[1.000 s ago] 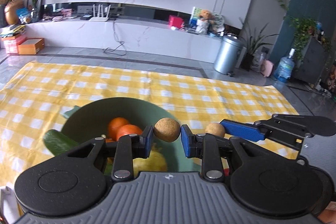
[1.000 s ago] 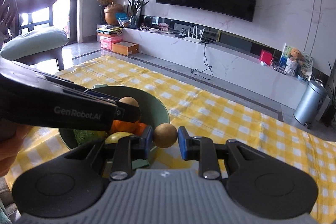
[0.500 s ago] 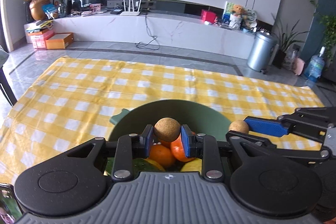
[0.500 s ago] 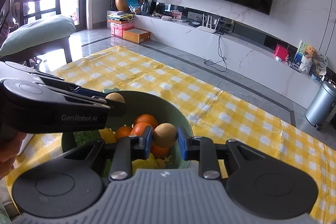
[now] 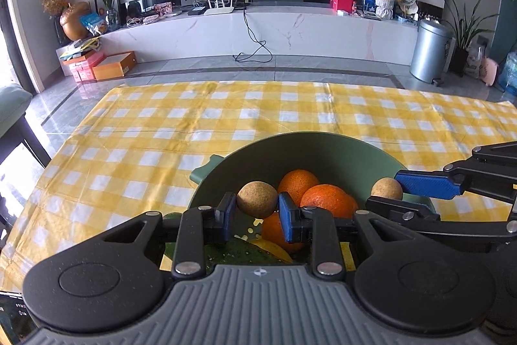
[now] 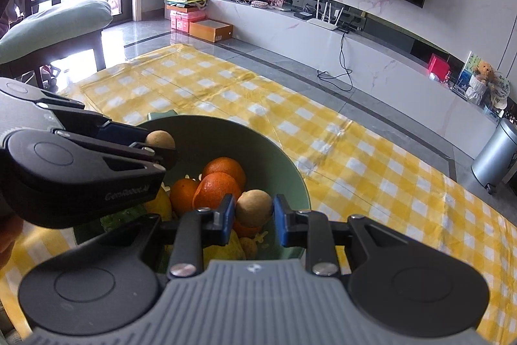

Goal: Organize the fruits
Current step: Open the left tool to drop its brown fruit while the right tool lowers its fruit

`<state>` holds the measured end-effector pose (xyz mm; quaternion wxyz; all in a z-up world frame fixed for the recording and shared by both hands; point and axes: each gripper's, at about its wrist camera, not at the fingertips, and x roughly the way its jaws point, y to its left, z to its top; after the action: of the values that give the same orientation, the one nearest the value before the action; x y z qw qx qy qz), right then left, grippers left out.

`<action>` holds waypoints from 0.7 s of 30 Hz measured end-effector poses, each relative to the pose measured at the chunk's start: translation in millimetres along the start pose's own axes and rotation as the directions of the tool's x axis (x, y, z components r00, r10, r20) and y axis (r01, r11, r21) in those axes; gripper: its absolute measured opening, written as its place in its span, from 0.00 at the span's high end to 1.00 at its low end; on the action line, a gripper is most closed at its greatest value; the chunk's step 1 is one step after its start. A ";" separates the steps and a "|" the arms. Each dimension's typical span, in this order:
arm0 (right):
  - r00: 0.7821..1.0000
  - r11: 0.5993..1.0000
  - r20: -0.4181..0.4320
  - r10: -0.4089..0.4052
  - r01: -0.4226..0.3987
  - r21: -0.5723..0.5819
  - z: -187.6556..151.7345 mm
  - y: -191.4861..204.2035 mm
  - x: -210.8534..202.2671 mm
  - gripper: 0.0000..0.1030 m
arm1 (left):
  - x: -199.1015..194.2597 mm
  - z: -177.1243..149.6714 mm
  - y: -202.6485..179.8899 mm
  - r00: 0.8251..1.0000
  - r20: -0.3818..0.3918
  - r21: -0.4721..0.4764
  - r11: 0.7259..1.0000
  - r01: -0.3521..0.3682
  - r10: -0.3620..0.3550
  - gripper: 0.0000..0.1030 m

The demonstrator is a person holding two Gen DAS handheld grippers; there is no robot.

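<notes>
A green bowl (image 5: 323,147) sits on the yellow checked cloth and holds several oranges (image 5: 326,199), a yellow fruit and a green vegetable. My left gripper (image 5: 257,214) is shut on a small round brown fruit (image 5: 257,199) above the bowl's near side. My right gripper (image 6: 253,217) holds a second brown fruit (image 6: 253,207) over the bowl; a gap shows between that fruit and the right pad. The right gripper also shows in the left wrist view (image 5: 429,186) with its fruit (image 5: 386,188). The left gripper shows in the right wrist view (image 6: 97,151).
The yellow checked cloth (image 5: 226,118) stretches far beyond the bowl. A white TV cabinet (image 5: 274,31), a metal bin (image 5: 429,54) and orange boxes (image 5: 113,65) stand on the floor behind. A chair with a green cushion (image 6: 55,21) stands at the left.
Both grippers have moved further over the bowl and lower, each with its brown fruit. The right gripper's jaws have parted slightly around its fruit.
</notes>
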<state>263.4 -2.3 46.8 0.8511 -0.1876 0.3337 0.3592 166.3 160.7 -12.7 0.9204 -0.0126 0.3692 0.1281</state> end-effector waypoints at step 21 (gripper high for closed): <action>0.999 1.000 -0.049 0.018 -0.017 0.006 -11.1 -3.3 16.8 0.78 | 8.7 -5.1 -19.2 0.996 0.021 0.120 0.989 -0.084 0.082 0.65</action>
<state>269.7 -2.5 27.5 0.8400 -0.1911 0.3573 0.3610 173.6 143.5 -23.8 0.9164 0.0595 0.3689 0.1438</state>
